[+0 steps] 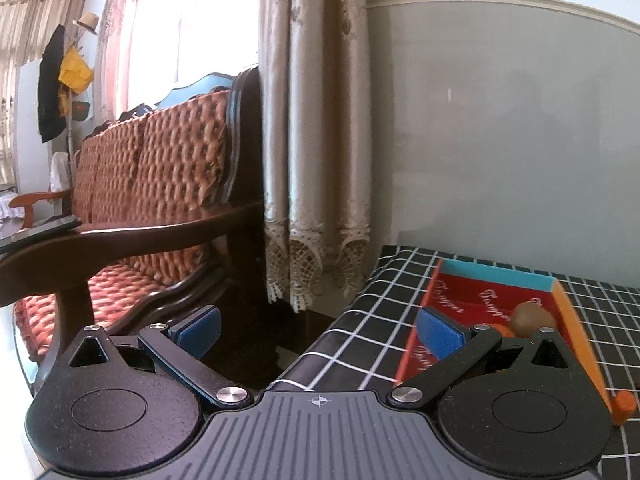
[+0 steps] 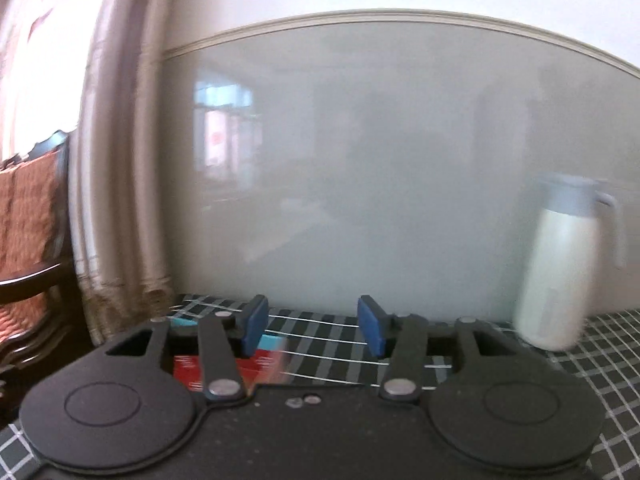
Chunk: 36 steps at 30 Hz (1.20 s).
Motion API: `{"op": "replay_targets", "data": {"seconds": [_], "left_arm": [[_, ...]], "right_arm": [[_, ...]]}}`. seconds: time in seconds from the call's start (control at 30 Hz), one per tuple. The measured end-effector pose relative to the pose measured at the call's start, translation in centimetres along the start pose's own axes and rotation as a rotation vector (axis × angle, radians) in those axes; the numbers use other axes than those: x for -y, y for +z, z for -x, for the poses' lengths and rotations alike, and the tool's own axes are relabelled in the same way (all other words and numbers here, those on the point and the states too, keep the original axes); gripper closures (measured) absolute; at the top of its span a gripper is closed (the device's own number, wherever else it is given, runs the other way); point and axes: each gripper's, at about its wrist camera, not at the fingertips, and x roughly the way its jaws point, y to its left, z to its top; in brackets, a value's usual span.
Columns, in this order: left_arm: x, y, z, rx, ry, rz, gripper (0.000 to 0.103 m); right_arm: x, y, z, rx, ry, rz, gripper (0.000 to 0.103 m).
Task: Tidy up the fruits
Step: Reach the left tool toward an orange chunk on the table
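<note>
Tablecloth (image 1: 360, 332): glossy, smooth, prob. oilcloth. Tray (image 1: 500, 280): painted wood, matt. Kiwi (image 1: 532, 316): fuzzy, dull. Sofa (image 1: 160, 200): polished dark wood frame w/ woven textured cushions. Curtain (image 1: 316, 120): satiny cloth, lace hem. Jug (image 2: 560, 264): smooth semi-gloss.

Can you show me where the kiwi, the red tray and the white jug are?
kiwi (image 1: 534, 317), left wrist view, its brown top.
red tray (image 1: 472, 294), left wrist view, its bare red floor.
white jug (image 2: 560, 280), right wrist view, its body.

Grey wall panel (image 1: 520, 128), beige curtain (image 1: 316, 120), woven wooden sofa (image 1: 160, 184), bright window (image 1: 192, 20).
</note>
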Motion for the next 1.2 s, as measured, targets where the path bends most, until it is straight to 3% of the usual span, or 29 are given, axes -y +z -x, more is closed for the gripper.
{"op": "replay_targets", "data": {"seconds": [0.1,0.4,0.57,0.8,1.2], "left_arm": [[1.0,0.1,0.6,0.008,-0.016,-0.012,0.000],[4.6,0.2,2.7,0.038,-0.113,-0.037,0.000],[7.9,-0.1,4.3,0.080,-0.186,-0.098,0.000],[11.5,-0.4,4.9,0.052,-0.304,-0.109,0.000],[16.7,-2.5,7.2,0.026,-0.434,-0.244,0.000]], "right_arm": [[2.8,-1.4,0.4,-0.027,-0.057,-0.024,0.053],[8.4,-4.7,2.2,-0.058,-0.178,-0.121,0.031],[10.1,-5.4,2.5,-0.084,-0.196,-0.119,0.030],[11.3,-5.7,2.9,-0.101,-0.195,-0.104,0.028],[13.2,-5.8,3.8,-0.105,-0.203,-0.094,0.026]]}}
